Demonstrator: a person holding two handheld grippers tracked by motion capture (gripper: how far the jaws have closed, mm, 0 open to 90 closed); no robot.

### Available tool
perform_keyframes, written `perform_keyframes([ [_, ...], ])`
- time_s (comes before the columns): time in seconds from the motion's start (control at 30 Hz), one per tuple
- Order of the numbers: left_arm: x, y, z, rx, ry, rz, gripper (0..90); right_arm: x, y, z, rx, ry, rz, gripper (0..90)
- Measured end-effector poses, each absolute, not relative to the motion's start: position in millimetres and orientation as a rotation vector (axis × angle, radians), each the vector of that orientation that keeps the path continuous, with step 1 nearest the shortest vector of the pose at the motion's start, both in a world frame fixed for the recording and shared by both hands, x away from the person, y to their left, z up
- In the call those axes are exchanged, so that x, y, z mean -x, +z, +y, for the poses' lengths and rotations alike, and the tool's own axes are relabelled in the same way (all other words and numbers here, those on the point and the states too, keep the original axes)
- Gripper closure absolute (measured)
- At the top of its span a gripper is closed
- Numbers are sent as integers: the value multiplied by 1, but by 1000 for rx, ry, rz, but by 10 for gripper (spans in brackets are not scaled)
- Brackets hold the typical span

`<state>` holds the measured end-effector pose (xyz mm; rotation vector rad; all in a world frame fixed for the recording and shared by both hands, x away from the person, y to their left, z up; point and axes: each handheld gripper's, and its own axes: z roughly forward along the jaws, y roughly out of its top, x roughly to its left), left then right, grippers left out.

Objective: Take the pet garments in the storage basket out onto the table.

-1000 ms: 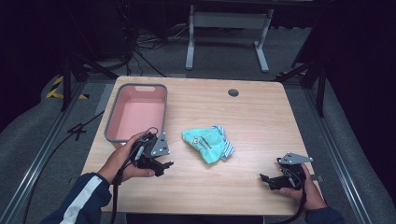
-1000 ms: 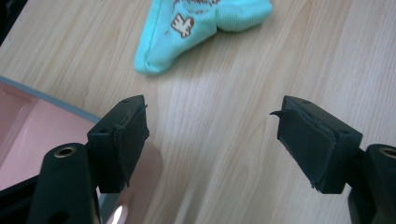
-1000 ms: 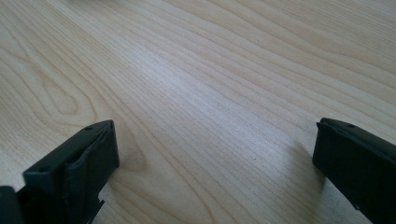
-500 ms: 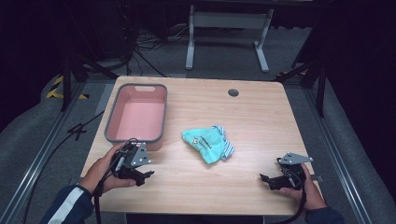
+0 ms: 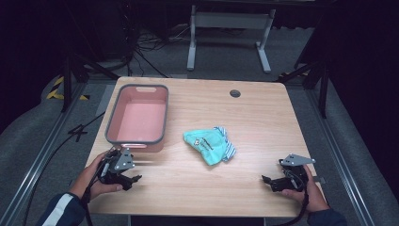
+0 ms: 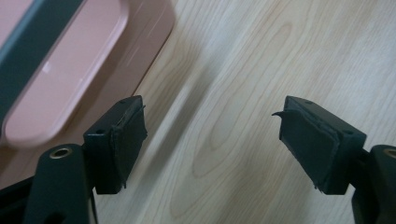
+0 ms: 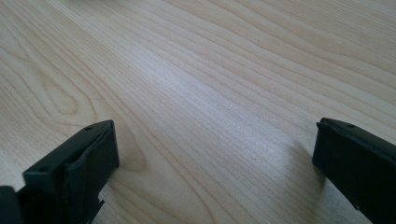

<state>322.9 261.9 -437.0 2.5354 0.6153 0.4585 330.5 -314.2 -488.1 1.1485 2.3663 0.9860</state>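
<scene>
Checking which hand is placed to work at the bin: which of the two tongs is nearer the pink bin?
The left tongs, just below the pink bin near its front wall; the right tongs sit at the table's far right corner.

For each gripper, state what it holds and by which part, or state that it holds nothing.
Nothing is held. The left gripper and the right gripper both have open jaws with only bare table between them.
</scene>
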Motion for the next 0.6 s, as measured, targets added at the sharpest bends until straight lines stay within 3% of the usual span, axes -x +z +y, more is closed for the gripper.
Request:
perform_keyframes([
  [0.6, -322, -470, 315, -2356, 325, 769, 201, -330, -488, -314, -1149, 986, 2366, 5],
])
